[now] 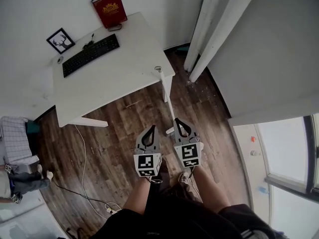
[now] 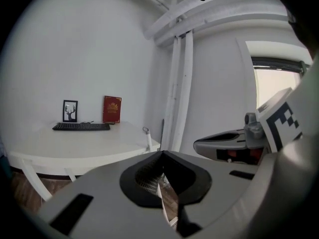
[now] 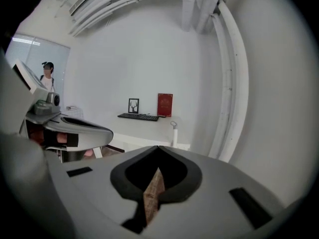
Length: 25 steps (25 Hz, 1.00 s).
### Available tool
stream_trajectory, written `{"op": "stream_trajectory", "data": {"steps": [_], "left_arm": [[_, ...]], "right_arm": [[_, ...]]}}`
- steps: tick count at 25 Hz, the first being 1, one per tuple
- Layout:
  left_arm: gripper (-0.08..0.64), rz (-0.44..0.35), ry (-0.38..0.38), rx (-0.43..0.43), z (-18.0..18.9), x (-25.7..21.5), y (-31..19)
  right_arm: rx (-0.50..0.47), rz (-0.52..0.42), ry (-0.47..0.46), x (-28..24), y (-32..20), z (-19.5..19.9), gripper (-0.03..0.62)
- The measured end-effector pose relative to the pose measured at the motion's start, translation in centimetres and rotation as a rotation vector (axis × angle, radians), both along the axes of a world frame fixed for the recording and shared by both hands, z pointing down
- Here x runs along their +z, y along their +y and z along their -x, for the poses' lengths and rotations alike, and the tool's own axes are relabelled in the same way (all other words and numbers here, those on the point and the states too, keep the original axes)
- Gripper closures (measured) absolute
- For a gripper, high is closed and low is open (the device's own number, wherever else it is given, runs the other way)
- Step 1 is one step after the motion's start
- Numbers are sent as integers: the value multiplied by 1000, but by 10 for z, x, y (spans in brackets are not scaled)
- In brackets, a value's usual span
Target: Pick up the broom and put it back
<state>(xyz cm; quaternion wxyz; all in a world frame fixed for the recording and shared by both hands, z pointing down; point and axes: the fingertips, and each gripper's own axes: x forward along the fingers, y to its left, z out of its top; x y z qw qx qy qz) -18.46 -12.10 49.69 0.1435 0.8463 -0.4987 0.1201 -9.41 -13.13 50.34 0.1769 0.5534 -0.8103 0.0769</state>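
Note:
The broom has a white handle with a hanging loop at its top. It stands leaning against the near right corner of the white desk, with its foot on the wood floor just ahead of my right gripper. The broom's loop end also shows in the left gripper view, and the broom handle in the right gripper view. My left gripper and right gripper hang side by side in front of me, both shut and empty, a short way from the broom.
On the desk lie a black keyboard, a red book and a framed deer picture. White pipes run down the corner behind the broom. A white cable trails over the floor at left. Another person stands far off.

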Motion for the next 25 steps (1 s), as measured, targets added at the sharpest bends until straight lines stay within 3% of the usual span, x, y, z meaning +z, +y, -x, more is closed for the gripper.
{"op": "stream_trajectory", "data": {"steps": [6, 16, 25], "left_arm": [[557, 33, -32, 39, 8, 24, -35], [557, 83, -17, 138, 8, 39, -82], [557, 119, -29, 111, 6, 62, -80]], "right_arm": [[27, 26, 32, 20, -44, 2, 571], [100, 81, 73, 35, -75, 9, 571], [67, 132, 68, 67, -87, 4, 571]]}}
